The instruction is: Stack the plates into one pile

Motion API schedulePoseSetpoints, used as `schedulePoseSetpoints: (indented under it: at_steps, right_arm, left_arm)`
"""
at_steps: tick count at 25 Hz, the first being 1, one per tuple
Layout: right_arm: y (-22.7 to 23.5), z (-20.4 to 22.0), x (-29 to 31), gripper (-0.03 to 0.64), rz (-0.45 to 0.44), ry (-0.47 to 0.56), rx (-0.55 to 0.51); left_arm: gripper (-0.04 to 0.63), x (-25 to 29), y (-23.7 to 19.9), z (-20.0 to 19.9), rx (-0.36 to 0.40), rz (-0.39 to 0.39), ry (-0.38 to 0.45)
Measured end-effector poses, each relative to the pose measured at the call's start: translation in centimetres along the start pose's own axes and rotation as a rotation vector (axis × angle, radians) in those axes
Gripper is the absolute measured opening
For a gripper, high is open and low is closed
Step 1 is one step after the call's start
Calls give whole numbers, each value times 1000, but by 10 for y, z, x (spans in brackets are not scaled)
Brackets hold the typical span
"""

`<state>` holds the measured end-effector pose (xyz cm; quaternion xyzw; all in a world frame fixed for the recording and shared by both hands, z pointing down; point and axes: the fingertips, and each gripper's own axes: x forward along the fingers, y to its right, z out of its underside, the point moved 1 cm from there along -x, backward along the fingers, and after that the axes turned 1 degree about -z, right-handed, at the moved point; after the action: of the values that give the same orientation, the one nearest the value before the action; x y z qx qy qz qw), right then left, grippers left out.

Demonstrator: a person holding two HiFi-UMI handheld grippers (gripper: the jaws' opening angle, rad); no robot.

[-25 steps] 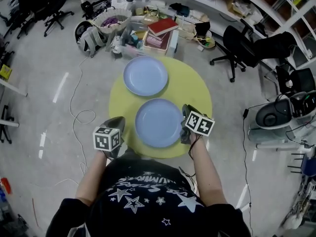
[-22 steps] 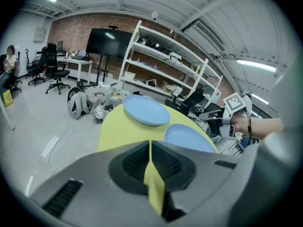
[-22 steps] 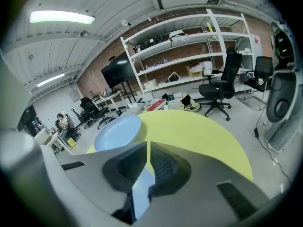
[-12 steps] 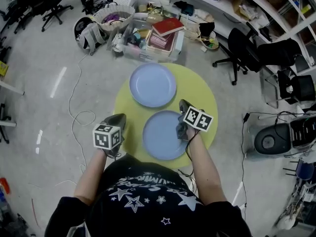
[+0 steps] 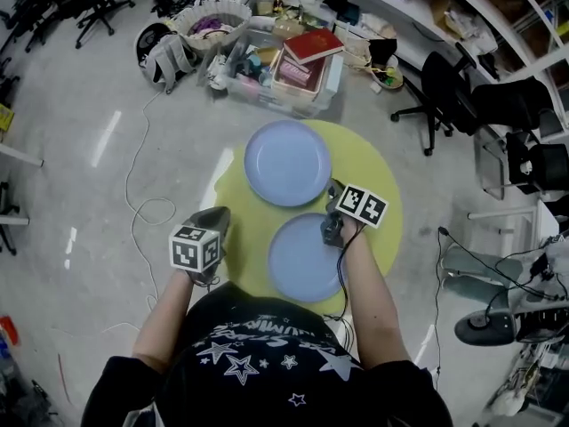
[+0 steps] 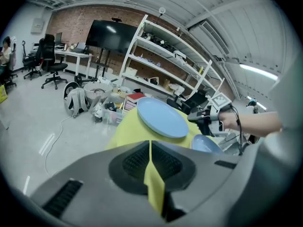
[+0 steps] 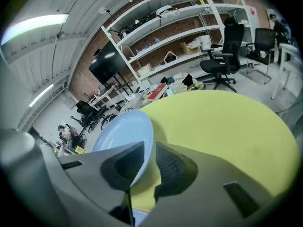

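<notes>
Between the jaws of my right gripper sits the rim of the near plate. These jaws are opening, and a gap shows between the rim and the right-hand pad. The plate extends left of the tool. The yellow round table spreads ahead and to the tool's right.

In the head view, the far plate lies flat ahead and left of this gripper, just beside the near plate; I cannot tell whether the rims touch.

My left gripper is pressed together to a thin slit with nothing between the jaws. It hangs at the table's edge, apart from both plates, with the far plate ahead of it.

Beyond the table, a crate of books stands on the floor.
</notes>
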<state>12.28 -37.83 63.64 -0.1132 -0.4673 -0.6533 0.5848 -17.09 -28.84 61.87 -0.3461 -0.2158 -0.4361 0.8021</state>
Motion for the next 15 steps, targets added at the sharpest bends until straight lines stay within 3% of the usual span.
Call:
schedulePoseSetpoints:
  at_steps: [4,15]
  right_arm:
    - [3,-1,15,104,21,-46,-2]
    - [7,8,40,109,49,-156,-26]
  left_arm:
    - [25,1,-8,-6,-11,-4,10]
    - [25,2,-16,4,-17,-5,-18]
